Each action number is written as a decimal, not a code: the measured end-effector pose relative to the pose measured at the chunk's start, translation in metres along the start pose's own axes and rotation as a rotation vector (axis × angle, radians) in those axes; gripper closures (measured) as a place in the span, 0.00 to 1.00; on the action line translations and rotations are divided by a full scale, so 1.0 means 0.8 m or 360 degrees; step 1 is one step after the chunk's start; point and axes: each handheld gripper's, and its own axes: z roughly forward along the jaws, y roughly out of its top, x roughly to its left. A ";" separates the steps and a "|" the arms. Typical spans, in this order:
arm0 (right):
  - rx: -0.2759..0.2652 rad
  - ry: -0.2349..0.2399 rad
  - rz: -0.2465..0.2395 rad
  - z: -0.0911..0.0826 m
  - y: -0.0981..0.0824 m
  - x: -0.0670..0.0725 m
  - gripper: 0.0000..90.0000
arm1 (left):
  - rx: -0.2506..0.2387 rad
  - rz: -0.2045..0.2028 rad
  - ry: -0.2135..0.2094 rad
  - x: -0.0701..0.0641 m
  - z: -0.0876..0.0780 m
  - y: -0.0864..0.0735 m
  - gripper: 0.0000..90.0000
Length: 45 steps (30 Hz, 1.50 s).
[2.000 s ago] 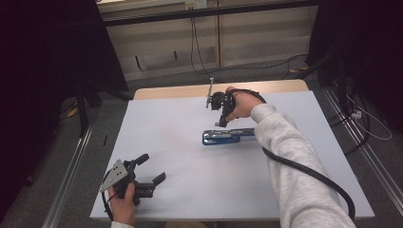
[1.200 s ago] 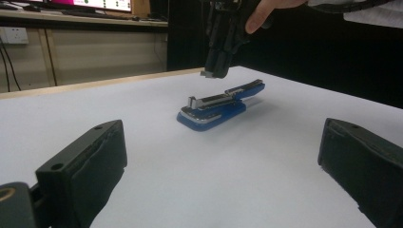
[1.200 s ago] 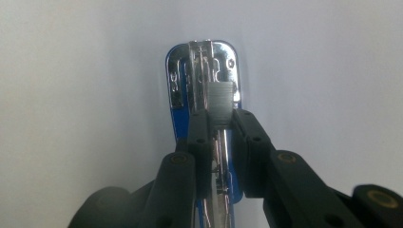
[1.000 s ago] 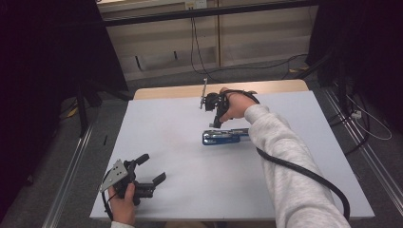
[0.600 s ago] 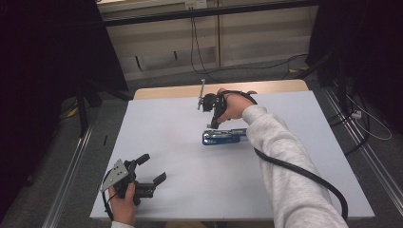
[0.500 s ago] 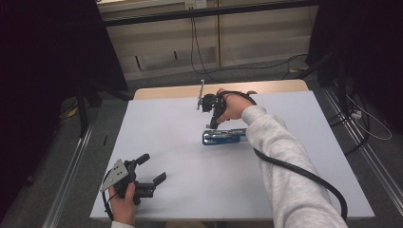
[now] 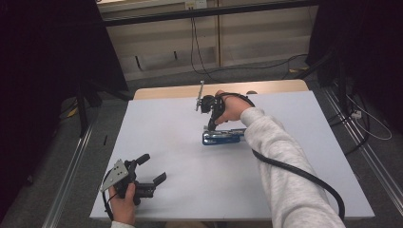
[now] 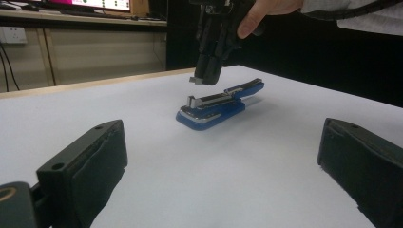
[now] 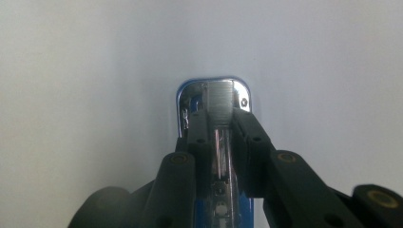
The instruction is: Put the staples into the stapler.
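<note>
At the lower left of the high view I hold my left tool (image 7: 151, 168) low over the white surface (image 7: 190, 190), with its two jaws spread wide and nothing between them. Farther up, near the middle of the frame, the blue stapler (image 7: 222, 137) lies flat on the surface. My right tool (image 7: 209, 127) points down just above its left end, with the jaws close together and apart from the stapler in the left gripper view.
</note>
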 end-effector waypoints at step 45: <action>0.0036 0.0017 -0.0006 0.017 -0.007 -0.002 0.87 | 0.0013 0.0007 -0.0012 0.001 0.000 0.000 0.03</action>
